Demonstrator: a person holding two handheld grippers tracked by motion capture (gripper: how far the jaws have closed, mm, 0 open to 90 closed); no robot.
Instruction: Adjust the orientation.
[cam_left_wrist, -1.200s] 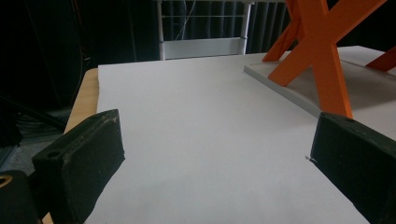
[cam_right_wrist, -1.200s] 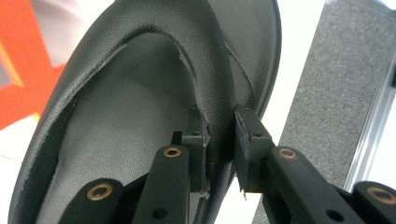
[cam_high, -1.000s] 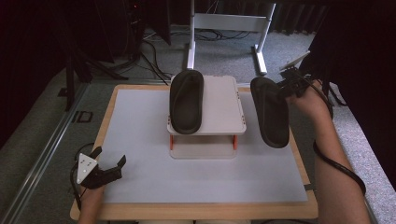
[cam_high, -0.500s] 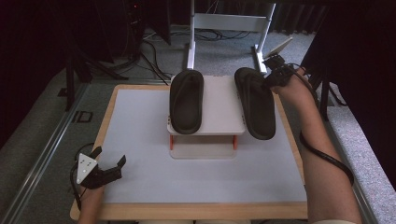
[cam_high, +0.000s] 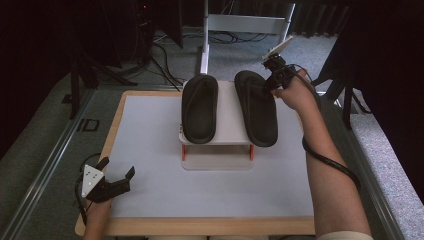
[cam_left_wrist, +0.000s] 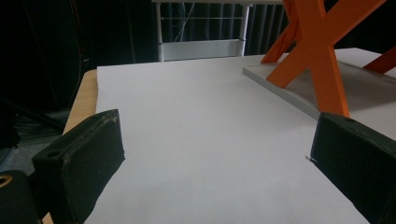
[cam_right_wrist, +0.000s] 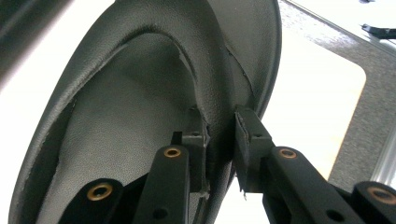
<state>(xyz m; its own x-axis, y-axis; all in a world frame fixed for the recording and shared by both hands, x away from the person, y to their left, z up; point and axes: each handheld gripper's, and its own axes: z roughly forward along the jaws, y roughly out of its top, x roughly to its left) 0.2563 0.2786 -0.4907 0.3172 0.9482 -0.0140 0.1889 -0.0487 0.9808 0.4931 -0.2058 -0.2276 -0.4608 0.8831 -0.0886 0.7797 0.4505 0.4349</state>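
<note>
Two black sandals sit on top of the small white stand (cam_high: 227, 107) at the far middle of my table (cam_high: 150, 145); the left sandal (cam_high: 199, 108) lies flat along the stand's left half, toe end toward twelve o'clock; the right sandal (cam_high: 256, 107) lies along the stand's right edge, its heel end reaching past the stand's front toward six o'clock; the two are near each other but apart. My right gripper (cam_high: 270, 80) is at about one o'clock on the table, clenched on the right sandal's strap (cam_right_wrist: 215, 109) near the toe; in the right gripper view the jaws press the strap from both sides, with the grey insole curving away on the left. My left gripper (cam_high: 118, 172) rests low at about seven o'clock, near the table's front left corner, released, jaws spread wide and grasping nothing; in the left gripper view bare white tabletop lies between the jaws, and the stand's orange crossed legs (cam_left_wrist: 322, 51) rise at about one o'clock.
</note>
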